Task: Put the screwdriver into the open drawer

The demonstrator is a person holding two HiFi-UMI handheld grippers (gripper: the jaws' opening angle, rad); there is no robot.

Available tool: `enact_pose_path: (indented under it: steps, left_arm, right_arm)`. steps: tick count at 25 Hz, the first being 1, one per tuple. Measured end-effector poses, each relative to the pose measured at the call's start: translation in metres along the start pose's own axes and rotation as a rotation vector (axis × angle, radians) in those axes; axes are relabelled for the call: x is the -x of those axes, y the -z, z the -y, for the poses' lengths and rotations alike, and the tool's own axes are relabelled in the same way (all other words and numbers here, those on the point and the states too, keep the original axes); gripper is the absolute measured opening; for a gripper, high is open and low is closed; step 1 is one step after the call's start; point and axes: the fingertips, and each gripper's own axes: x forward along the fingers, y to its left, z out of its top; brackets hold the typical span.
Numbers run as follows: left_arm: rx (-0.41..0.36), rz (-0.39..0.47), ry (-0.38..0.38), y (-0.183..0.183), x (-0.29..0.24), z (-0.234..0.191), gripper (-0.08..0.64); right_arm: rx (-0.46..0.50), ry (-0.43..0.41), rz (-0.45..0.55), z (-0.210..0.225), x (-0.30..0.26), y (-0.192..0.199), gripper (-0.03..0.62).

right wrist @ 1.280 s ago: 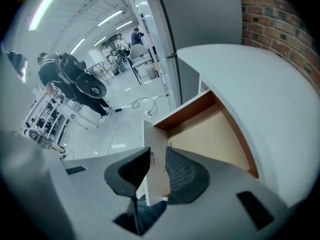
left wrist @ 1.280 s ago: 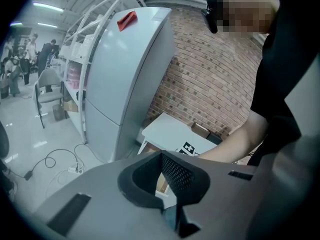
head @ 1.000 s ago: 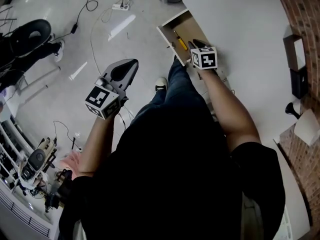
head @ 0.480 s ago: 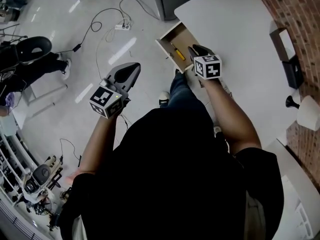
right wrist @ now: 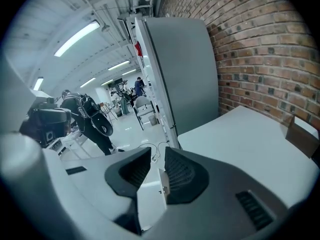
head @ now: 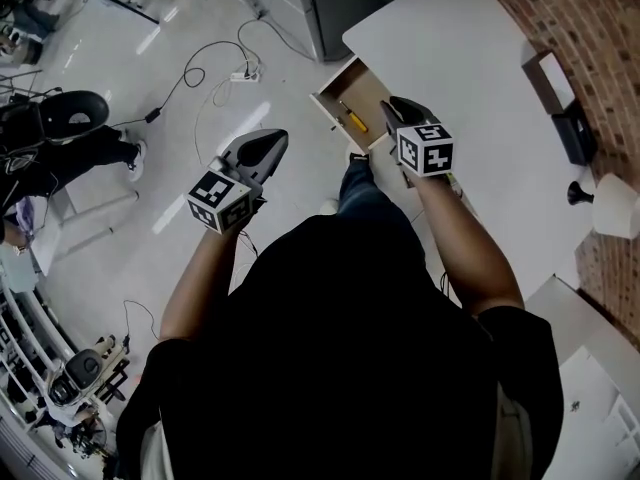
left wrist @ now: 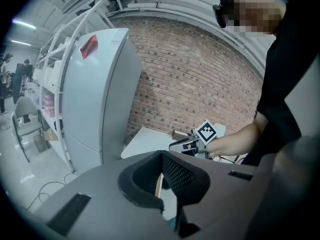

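Right hand-held gripper (head: 393,105) narrowly parted, empty, screwdriver (head: 352,118) just left of it inside open drawer (head: 333,110), left hand-held gripper (head: 273,137) closed, empty, well apart from both

Light pours down from overhead: long ceiling tubes (right wrist: 75,38) blaze in the right gripper view, and their streaks glare off the glossy floor (head: 150,40) in the head view. The white surface (head: 470,58) runs bright, nearly washed out, while the person's black shirt (head: 350,368) sinks into a detail-free mass. Both gripper views bow hard at the edges, corners vignetted black, with the close jaws soft and out of focus.
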Motion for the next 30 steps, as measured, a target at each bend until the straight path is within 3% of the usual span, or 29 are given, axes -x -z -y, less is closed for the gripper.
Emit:
enact_pose_path:
  steps: [14,30]
  left_arm:
    - [-0.04,0.043,0.025,-0.011,0.019,0.02,0.017]
    - [-0.027,0.081,-0.002,-0.016,0.043,0.017,0.017]
  right_arm:
    - [0.041,0.034,0.108,-0.02,0.078,-0.026,0.084]
    - [0.078,0.03,0.18,-0.051,0.111,-0.042,0.076]
